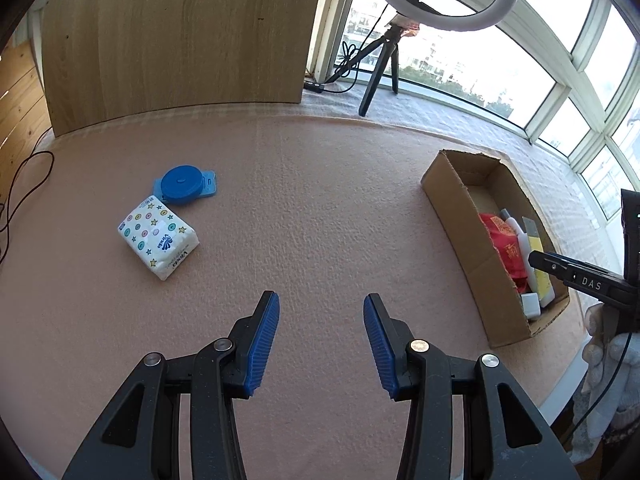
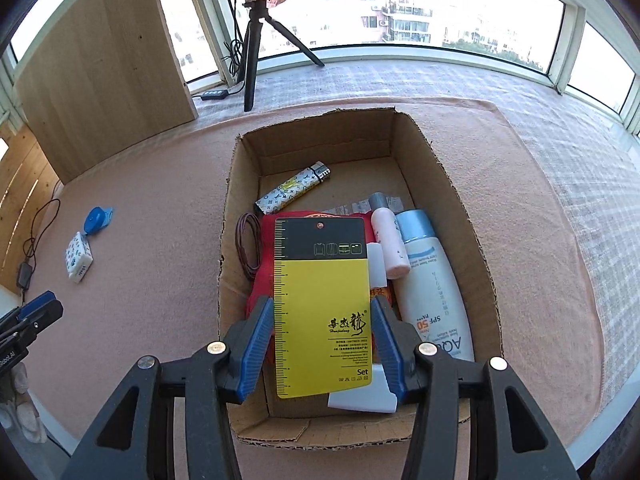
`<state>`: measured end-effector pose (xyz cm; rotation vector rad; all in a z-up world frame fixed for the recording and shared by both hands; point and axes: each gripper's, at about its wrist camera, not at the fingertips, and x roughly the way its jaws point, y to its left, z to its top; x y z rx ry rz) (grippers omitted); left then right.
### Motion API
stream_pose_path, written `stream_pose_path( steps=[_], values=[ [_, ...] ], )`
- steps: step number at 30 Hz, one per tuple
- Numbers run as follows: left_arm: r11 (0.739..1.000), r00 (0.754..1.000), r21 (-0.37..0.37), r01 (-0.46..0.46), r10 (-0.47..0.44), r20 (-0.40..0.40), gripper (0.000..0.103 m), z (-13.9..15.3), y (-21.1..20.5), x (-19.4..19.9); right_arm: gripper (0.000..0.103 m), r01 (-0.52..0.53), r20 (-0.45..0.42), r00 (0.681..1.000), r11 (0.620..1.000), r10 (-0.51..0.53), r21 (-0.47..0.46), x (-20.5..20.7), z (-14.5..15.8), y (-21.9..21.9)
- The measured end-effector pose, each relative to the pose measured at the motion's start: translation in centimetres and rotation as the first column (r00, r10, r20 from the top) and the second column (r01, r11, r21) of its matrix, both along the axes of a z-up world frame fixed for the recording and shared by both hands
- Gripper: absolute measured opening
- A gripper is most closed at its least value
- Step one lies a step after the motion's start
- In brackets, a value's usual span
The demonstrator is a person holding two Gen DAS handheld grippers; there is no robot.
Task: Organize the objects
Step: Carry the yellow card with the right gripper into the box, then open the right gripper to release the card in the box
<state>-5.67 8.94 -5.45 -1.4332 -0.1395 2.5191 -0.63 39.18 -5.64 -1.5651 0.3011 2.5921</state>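
Note:
My left gripper (image 1: 322, 320) hangs open over the pink mat (image 1: 320, 208) with nothing between its fingers. Ahead on the left lie a star-printed tissue pack (image 1: 158, 236) and a blue tape measure (image 1: 186, 184), touching each other. My right gripper (image 2: 323, 308) is open over the cardboard box (image 2: 432, 168). A yellow and black card (image 2: 322, 308) lies between its pads on a red packet (image 2: 262, 280). Also in the box are a lighter (image 2: 294, 190), a pink bottle (image 2: 390, 244), a sunscreen bottle (image 2: 430, 280) and a coiled cord (image 2: 246, 244).
A ring light on a black tripod (image 1: 380, 64) stands on the sill behind the mat. A wooden board (image 1: 176, 36) leans at the back left. A dark cable (image 1: 24, 184) trails over the mat's left edge. Windows curve around the right side.

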Motion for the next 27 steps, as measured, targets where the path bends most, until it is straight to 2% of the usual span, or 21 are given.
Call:
stream_pose_path(
  steps=[6, 10, 14, 27],
  values=[
    [1.0, 1.0, -0.013, 0.003, -0.003, -0.008, 0.047, 0.3, 0.5, 0.2, 0.047, 0.008, -0.008, 1.0, 1.0, -0.008, -0.015, 0.2, 0.0, 0.3],
    [1.0, 1.0, -0.015, 0.002, -0.002, -0.01, 0.047, 0.5, 0.6, 0.3, 0.055, 0.015, -0.013, 1.0, 1.0, -0.015, -0.009, 0.3, 0.2, 0.3],
    [1.0, 1.0, -0.019, 0.0, 0.0, -0.013, 0.047, 0.7, 0.5, 0.5, 0.055, 0.015, -0.025, 1.0, 1.0, -0.016, -0.021, 0.6, 0.6, 0.0],
    [1.0, 1.0, -0.018, -0.024, 0.023, -0.017, 0.052, 0.7, -1.1, 1.1, 0.055, -0.041, -0.072, 0.997, 0.998, 0.038, -0.046, 0.9, 2.0, -4.5]
  ],
)
